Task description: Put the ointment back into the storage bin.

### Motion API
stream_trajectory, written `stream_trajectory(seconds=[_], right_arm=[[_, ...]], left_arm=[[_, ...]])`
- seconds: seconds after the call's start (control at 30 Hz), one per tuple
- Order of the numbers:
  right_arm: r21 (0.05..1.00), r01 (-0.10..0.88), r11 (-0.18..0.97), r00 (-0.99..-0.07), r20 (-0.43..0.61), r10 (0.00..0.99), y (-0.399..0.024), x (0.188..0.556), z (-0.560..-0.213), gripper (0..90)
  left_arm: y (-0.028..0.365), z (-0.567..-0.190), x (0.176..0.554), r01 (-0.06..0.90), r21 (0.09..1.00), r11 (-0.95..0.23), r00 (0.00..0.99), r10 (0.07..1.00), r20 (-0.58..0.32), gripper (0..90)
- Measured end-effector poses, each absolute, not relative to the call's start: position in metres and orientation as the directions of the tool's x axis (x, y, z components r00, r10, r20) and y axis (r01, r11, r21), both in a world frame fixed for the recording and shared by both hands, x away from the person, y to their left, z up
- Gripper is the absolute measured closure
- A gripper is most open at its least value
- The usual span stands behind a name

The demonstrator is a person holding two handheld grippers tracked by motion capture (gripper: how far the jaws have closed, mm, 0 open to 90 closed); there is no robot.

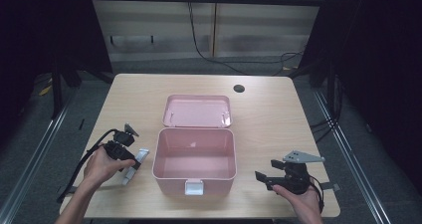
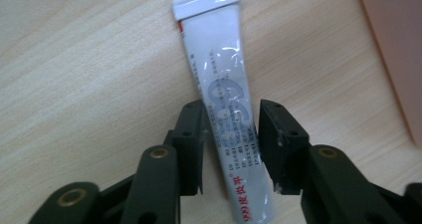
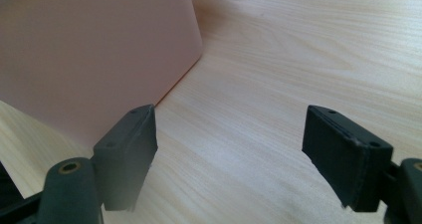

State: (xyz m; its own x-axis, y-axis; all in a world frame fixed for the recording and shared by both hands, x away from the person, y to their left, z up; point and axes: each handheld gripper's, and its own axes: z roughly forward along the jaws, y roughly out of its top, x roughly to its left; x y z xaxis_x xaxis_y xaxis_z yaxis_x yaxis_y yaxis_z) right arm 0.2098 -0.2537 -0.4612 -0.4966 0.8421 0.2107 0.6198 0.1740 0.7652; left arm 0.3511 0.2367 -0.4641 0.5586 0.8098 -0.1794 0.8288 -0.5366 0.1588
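A white tube (image 2: 219, 64) with blue print lies flat on the wooden table, left of an open pink box (image 1: 158, 154). My left gripper (image 2: 231, 134) points down over the tube's lower half, its two black pads pressed against the tube's sides. From above, the same left gripper (image 1: 130, 160) sits over the tube (image 1: 135, 164) beside the box's left wall. My right gripper (image 1: 266, 170) rests low at the box's right, held in a hand. Its jaws (image 3: 229, 149) stand wide apart with bare table between them, and the pink box wall (image 3: 89, 50) is just beyond them.
The box's lid (image 1: 197, 110) lies folded back flat behind it, and a white latch (image 1: 193, 187) hangs at the front. A round cable hole (image 1: 239, 88) sits near the table's far edge. The pink box edge (image 2: 398, 45) is close on the tube's right.
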Motion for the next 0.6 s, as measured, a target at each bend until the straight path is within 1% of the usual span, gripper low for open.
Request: stream_trajectory(seconds=[0.03, 0.07, 0.33, 0.6], right_arm=[[0.765, 0.620, 0.174, -0.497, 0.211, 0.842, -0.254, 0.210, -0.461, 21.3], [0.766, 0.619, 0.176, -0.500, 0.210, 0.840, -0.253, 0.210, -0.461, 21.3], [0.763, 0.621, 0.180, -0.503, 0.212, 0.838, -0.253, 0.210, -0.462, 21.5], [0.762, 0.620, 0.190, -0.512, 0.209, 0.833, -0.252, 0.210, -0.462, 22.1]], left_arm=[[0.236, -0.465, 0.351, 0.827, 0.159, -0.539, 0.561, 0.808, -0.181, 65.5], [0.235, -0.466, 0.351, 0.820, 0.158, -0.550, 0.572, 0.798, -0.190, 68.7], [0.235, -0.465, 0.350, 0.791, 0.161, -0.591, 0.612, 0.772, -0.173, 69.6], [0.224, -0.464, 0.349, 0.746, 0.125, -0.655, 0.666, 0.739, -0.102, 69.9]])
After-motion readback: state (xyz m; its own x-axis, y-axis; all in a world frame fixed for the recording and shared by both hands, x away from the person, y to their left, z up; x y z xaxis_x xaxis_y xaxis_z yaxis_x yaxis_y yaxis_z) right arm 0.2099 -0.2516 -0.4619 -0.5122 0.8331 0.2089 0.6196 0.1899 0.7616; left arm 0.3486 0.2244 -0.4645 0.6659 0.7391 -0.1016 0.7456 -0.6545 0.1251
